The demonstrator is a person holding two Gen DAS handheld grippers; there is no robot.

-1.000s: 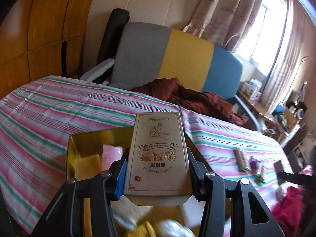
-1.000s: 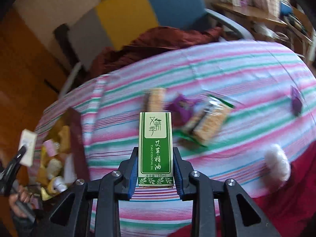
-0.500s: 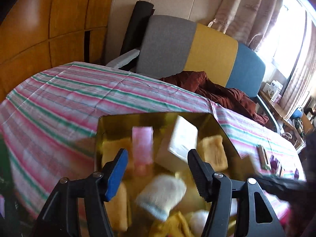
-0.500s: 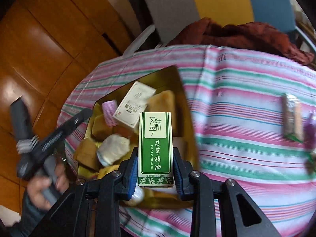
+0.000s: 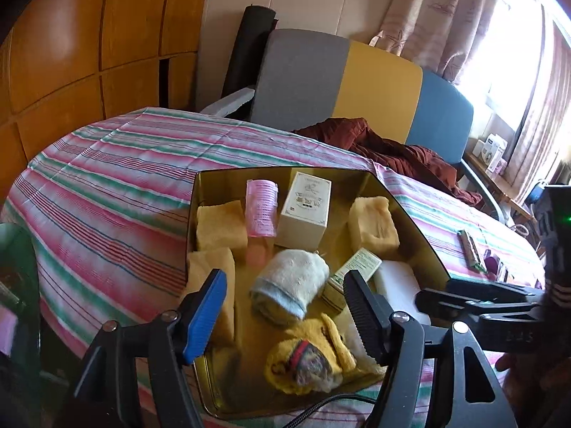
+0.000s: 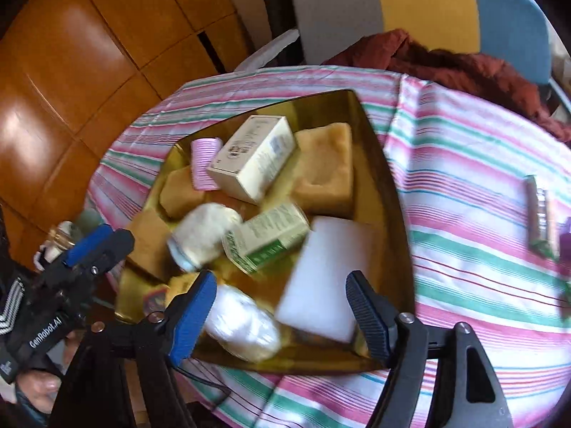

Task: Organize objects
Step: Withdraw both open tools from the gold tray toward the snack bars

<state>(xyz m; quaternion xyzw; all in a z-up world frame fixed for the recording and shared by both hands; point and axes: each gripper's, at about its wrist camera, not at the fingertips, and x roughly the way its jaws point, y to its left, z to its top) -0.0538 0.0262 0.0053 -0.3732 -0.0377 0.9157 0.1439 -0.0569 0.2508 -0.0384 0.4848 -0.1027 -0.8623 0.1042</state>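
Gold tin (image 5: 228,178) (image 6: 378,149) was seen lying on the striped cloth (image 5: 107,185) (image 6: 464,164), and both tools were held over its near edge. Nothing was gripped by the left gripper (image 5: 285,306): its jaws were parting, with only the tin's contents showing in the gap. The right gripper (image 6: 282,315) was likewise released, its jaws still spreading, and no object was pressed by either pad. The green box (image 6: 267,239) (image 5: 353,271) was found inside the tin near its middle, tipped on its side between the rolled white towel (image 5: 289,281) (image 6: 203,235) and the white block (image 6: 328,278) (image 5: 399,281). A cream box (image 5: 303,210) (image 6: 253,157) was propped toward the tin's far wall, with a pink roller (image 5: 262,207) (image 6: 205,164) just beside it. Yellow sponges (image 5: 221,224) (image 6: 328,174) were placed along the tin's left and right sides. A yellow knitted piece (image 5: 307,356) was seen at the tin's near end in the left view, and a blurred white bundle (image 6: 242,324) was seen there in the right view. Well to the right of the tin, a snack bar (image 5: 471,249) (image 6: 540,210) was left on the cloth. Beyond the tin, a grey, yellow and blue chair (image 5: 357,82) (image 6: 410,3) was seen with a red garment (image 5: 392,146) (image 6: 464,64) draped over it.
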